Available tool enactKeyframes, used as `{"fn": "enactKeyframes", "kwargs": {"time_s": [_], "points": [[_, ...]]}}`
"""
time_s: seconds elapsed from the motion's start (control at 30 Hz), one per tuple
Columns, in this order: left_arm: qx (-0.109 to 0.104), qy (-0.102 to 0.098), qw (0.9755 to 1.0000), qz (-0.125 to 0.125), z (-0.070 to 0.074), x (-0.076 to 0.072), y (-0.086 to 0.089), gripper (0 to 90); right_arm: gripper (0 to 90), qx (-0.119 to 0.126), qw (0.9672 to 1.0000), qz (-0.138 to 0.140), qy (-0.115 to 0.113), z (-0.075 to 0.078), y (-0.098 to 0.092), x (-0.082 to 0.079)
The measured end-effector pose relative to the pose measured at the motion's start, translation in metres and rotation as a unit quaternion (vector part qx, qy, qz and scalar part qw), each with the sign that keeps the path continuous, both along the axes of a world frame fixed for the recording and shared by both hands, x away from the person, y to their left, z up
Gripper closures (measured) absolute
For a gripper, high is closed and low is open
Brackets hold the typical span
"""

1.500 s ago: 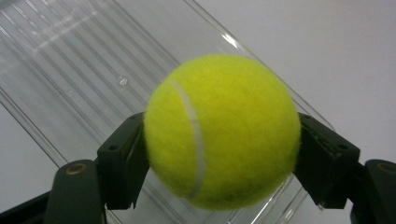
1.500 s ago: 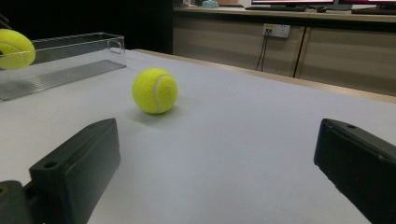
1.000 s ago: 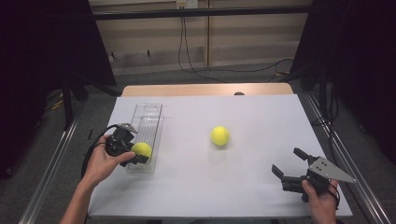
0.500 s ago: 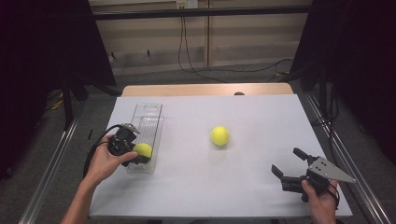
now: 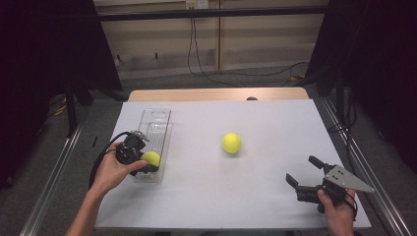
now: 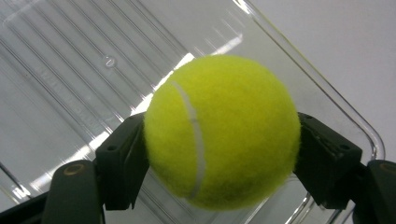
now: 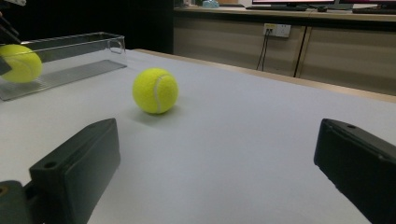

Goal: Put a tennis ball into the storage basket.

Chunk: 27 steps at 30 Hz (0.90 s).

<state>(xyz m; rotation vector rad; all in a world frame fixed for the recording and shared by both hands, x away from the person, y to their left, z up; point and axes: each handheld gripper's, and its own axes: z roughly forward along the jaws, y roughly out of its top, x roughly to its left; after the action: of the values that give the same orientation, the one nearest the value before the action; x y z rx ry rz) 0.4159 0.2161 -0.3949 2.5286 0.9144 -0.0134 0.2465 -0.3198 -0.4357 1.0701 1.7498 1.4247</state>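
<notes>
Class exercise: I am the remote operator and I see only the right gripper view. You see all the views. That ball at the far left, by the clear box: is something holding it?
Observer: Yes. The left gripper is shut on the held tennis ball, one black jaw on each side.
Operator: Is it over the box or beside it?
Observer: Over it. The left gripper view shows the ribbed floor of the clear container right behind the ball.
Operator: And my gripper?
Observer: The high view shows the right gripper open near the table's near right corner, well apart from the loose tennis ball.

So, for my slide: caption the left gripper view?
Left tool grips a tennis ball above a clear tray.
</notes>
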Motion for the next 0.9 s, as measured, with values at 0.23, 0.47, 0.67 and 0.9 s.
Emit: {"fn": "enactKeyframes", "kwargs": {"time_s": [0.23, 0.47, 0.67, 0.9], "points": [[-0.008, 0.001, 1.0000, 0.001, 0.002, 0.000, 0.001, 24.3, 0.1, -0.002, 1.0000, 0.001, 0.000, 0.000, 0.000, 0.000], [-0.012, -0.002, 0.9999, 0.002, 0.004, -0.001, 0.002, 22.0, 0.1, 0.000, 1.0000, 0.000, -0.001, 0.000, 0.000, 0.000], [-0.029, -0.016, 0.9994, 0.012, 0.009, -0.003, 0.007, 14.7, 0.1, 0.000, 1.0000, 0.000, -0.001, 0.000, 0.000, 0.000], [-0.054, -0.055, 0.9968, 0.020, 0.017, -0.005, 0.012, 9.4, 0.1, 0.000, 1.0000, 0.000, -0.001, 0.000, 0.000, 0.000]]}}
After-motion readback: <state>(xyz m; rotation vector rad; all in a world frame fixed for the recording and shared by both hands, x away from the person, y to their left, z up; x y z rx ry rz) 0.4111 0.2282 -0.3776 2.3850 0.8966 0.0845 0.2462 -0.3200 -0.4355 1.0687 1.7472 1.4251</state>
